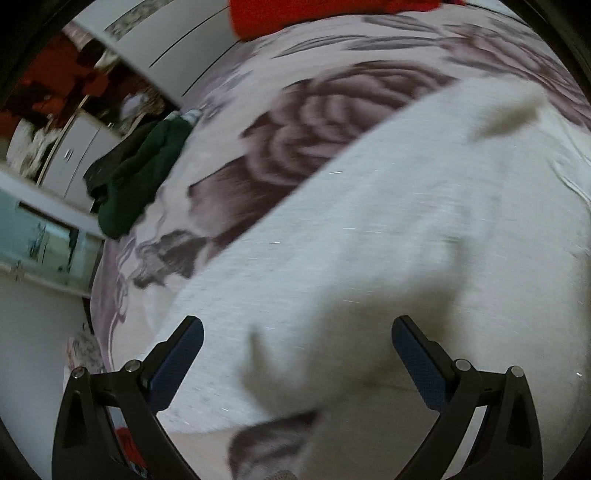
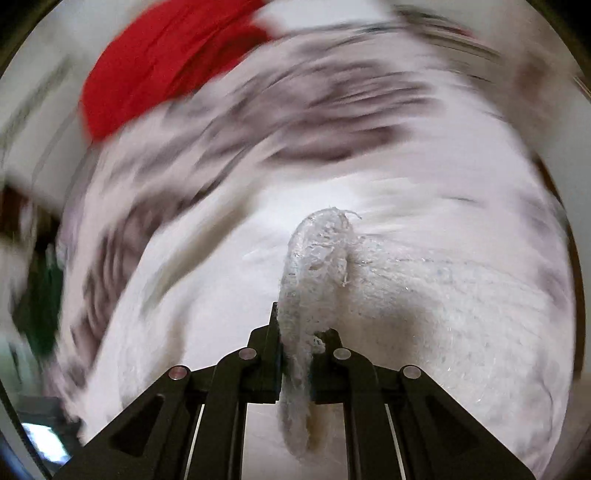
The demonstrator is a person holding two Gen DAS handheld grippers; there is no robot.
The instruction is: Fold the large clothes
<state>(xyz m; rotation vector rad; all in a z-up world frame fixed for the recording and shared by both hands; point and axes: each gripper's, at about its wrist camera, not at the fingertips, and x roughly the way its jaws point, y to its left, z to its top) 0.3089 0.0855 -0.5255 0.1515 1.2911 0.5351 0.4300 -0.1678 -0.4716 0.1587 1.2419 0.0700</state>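
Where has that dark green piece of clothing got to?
In the left wrist view, the dark green garment lies bunched at the left edge of the floral bedspread, well left of the white garment, near the cupboards.

Floral bedspread (image 1: 314, 110) carries white (image 1: 406, 240), green (image 1: 140, 173), red garments (image 1: 314, 14).

A bed takes up most of the room, its bedspread (image 1: 314, 122) pale with big grey-mauve roses. White wardrobe doors (image 1: 166, 40) stand along the far side. Beyond the bed's corner sits a low white cabinet (image 1: 79, 155), and beside it a window (image 1: 40, 240) shows greenish daylight.
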